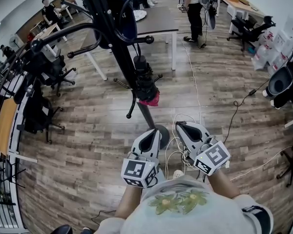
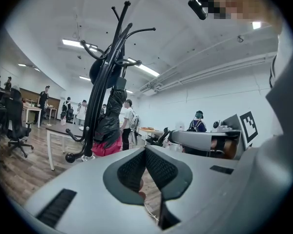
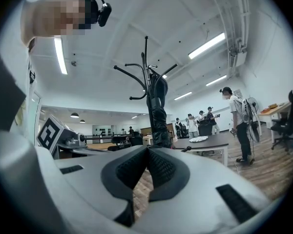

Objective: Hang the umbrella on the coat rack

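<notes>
The black folded umbrella with a pink end (image 1: pixel 145 84) hangs upright against the pole of the black metal coat rack (image 1: pixel 118 45), above the wood-plank floor (image 1: pixel 83 130). The left gripper (image 1: pixel 155 132) and the right gripper (image 1: pixel 181 126) are side by side near the rack's base, both pointing towards it. Each has its jaws pressed together with nothing between them. The umbrella is ahead of and well apart from both sets of jaws.

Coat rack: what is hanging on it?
A black umbrella with a pink end hangs against the coat rack pole. The hook holding it is hidden among the rack's dark arms up top, so I can't see it.
</notes>
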Available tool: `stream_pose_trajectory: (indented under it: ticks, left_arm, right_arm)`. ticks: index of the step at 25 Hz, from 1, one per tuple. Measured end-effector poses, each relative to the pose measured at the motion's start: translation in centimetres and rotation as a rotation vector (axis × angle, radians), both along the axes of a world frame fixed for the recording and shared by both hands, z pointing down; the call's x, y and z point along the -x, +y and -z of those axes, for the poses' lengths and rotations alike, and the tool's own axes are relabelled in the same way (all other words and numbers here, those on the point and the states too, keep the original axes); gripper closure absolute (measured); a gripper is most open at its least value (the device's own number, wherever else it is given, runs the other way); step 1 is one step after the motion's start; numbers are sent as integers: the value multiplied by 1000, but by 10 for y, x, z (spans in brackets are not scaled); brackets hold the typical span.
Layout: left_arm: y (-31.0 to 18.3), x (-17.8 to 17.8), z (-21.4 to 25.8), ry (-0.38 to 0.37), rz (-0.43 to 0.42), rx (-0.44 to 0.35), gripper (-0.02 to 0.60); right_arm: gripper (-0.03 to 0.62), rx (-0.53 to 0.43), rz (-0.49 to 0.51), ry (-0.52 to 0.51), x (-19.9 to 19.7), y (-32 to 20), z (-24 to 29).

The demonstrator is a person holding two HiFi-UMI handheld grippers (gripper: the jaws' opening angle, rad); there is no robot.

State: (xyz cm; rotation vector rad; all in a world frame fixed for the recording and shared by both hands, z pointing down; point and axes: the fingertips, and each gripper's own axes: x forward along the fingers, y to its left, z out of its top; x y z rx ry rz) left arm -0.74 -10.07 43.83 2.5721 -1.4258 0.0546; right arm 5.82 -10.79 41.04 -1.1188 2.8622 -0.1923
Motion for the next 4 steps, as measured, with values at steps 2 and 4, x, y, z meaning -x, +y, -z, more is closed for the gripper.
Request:
stream_pose_trajectory:
  ticks: [2,4]
  left_arm:
    - [1,-6,0,0,-2,1,578]
    - [1,-12,1,0,-4,2,578]
  right_arm:
    - [591,5,0,0,-6,2,-1]
    - [591,10,-1,-1,-12,3,-2]
